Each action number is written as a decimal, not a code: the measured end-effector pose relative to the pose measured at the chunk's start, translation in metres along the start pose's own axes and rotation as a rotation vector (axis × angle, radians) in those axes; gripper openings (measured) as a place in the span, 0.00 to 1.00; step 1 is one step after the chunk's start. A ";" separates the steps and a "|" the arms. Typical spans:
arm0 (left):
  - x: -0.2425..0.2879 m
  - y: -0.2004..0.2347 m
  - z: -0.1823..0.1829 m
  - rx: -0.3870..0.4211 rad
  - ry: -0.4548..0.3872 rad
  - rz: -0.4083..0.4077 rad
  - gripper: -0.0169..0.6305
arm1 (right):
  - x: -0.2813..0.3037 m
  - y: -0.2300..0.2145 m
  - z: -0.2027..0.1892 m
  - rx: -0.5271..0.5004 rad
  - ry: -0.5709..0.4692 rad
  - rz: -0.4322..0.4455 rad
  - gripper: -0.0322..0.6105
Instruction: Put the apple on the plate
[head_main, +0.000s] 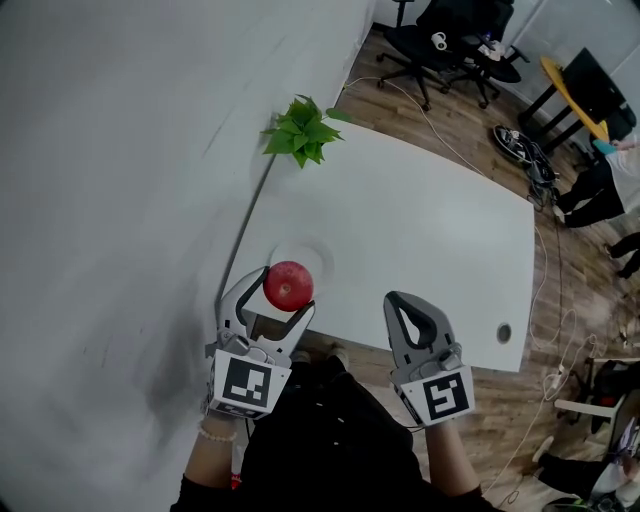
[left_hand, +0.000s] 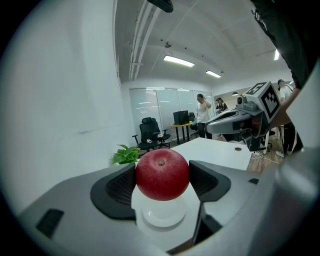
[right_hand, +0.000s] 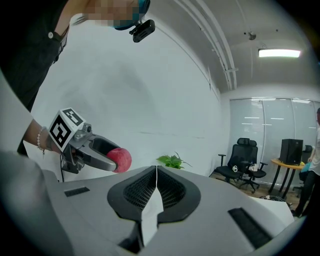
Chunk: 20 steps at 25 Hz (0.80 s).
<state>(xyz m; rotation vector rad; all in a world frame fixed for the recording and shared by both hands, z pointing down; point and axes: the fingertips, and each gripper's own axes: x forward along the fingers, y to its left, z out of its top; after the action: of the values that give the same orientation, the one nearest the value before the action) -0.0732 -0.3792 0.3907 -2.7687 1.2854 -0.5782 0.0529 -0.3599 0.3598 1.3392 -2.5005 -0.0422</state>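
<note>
A red apple (head_main: 288, 285) (left_hand: 162, 174) is clamped between the jaws of my left gripper (head_main: 287, 289), held in the air above a small white plate (head_main: 316, 256) (left_hand: 163, 214) on the white table (head_main: 420, 230). The plate lies just under and slightly beyond the apple. My right gripper (head_main: 404, 311) (right_hand: 156, 187) hovers to the right near the table's front edge, its jaws pressed together with nothing between them. From the right gripper view the apple (right_hand: 120, 159) shows at the left, in the left gripper (right_hand: 112, 161).
A small green plant (head_main: 303, 131) (left_hand: 125, 154) (right_hand: 172, 161) stands at the table's far left corner by the white wall. A cable hole (head_main: 504, 332) sits near the front right edge. Office chairs (head_main: 440, 45) and cables lie on the wooden floor beyond.
</note>
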 end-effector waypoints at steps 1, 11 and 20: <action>0.003 0.000 -0.003 0.002 0.006 -0.003 0.56 | 0.000 0.000 -0.001 -0.001 0.003 0.002 0.11; 0.035 -0.007 -0.042 0.005 0.068 -0.055 0.56 | -0.004 -0.007 -0.013 0.009 0.037 -0.014 0.11; 0.066 -0.007 -0.075 -0.029 0.120 -0.090 0.56 | -0.013 -0.014 -0.028 0.028 0.088 -0.051 0.11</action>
<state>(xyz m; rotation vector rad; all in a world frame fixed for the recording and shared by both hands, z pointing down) -0.0545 -0.4147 0.4826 -2.8678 1.2036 -0.7482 0.0791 -0.3536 0.3810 1.3851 -2.4028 0.0398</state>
